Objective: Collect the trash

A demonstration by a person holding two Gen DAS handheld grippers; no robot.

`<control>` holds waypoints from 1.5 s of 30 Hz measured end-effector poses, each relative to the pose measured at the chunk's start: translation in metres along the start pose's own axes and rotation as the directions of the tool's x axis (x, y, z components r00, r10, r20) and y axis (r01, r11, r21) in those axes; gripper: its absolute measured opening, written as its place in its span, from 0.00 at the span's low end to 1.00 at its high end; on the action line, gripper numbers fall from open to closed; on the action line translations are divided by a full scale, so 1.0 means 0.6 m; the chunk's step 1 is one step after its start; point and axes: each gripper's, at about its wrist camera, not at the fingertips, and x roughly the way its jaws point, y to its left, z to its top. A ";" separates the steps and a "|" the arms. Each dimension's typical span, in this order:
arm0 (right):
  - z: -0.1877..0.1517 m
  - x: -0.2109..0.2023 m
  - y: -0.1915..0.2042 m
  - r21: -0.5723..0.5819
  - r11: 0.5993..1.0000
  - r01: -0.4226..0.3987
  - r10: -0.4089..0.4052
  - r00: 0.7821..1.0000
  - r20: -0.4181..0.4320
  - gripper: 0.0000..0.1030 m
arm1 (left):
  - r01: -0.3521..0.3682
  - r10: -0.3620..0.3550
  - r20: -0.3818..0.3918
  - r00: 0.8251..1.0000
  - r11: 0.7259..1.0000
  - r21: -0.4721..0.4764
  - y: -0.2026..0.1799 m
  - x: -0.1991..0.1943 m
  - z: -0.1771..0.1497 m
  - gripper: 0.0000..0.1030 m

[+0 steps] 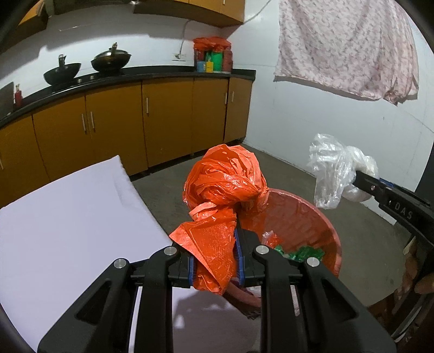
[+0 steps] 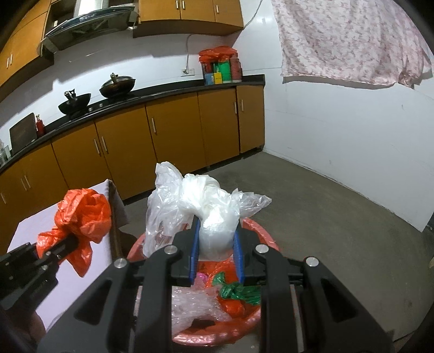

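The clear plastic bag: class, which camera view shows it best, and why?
The right wrist view: the clear plastic bag fills the centre, squeezed between the right gripper fingers. The left wrist view shows it small, off to the right edge.

A long black counter [image 2: 162, 91] tops a run of orange-brown wooden cabinets [image 2: 173, 133]. Two dark metal woks [image 2: 117, 86] sit on the hob toward its left part, and a cluster of colourful containers under an orange plastic cover [image 2: 220, 66] stands at its right end. A pink floral cloth [image 2: 350, 40] hangs on the white wall. A silver range hood [image 2: 86, 23] hangs above.
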 end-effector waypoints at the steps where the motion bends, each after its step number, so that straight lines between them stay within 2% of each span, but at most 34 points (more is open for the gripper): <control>1: -0.001 0.001 -0.005 0.004 1.000 0.003 -0.003 1.000 0.001 0.21 | 0.000 0.000 -0.002 1.000 1.000 0.002 -0.005 0.003 0.000 0.21; 33: -0.009 0.049 -0.038 0.114 0.993 0.027 -0.023 0.999 -0.036 0.22 | 0.062 -0.058 -0.085 0.995 0.997 0.050 -0.058 0.081 -0.001 0.21; 36: -0.009 0.055 -0.040 0.122 0.992 0.020 -0.015 0.999 -0.036 0.27 | 0.077 -0.072 -0.099 0.992 0.996 0.046 -0.060 0.088 -0.003 0.24; 38: -0.012 0.060 -0.045 0.134 0.991 0.003 0.002 0.999 -0.041 0.34 | 0.084 -0.079 -0.104 0.991 0.996 0.041 -0.058 0.090 -0.006 0.38; 40: -0.016 0.060 -0.051 0.144 0.990 0.000 0.006 0.999 -0.042 0.39 | 0.084 -0.080 -0.103 0.991 0.996 0.035 -0.055 0.089 -0.010 0.45; 45: -0.025 0.053 -0.068 0.170 0.985 -0.001 0.008 0.999 -0.045 0.49 | 0.085 -0.083 -0.104 0.991 0.996 0.014 -0.045 0.084 -0.013 0.52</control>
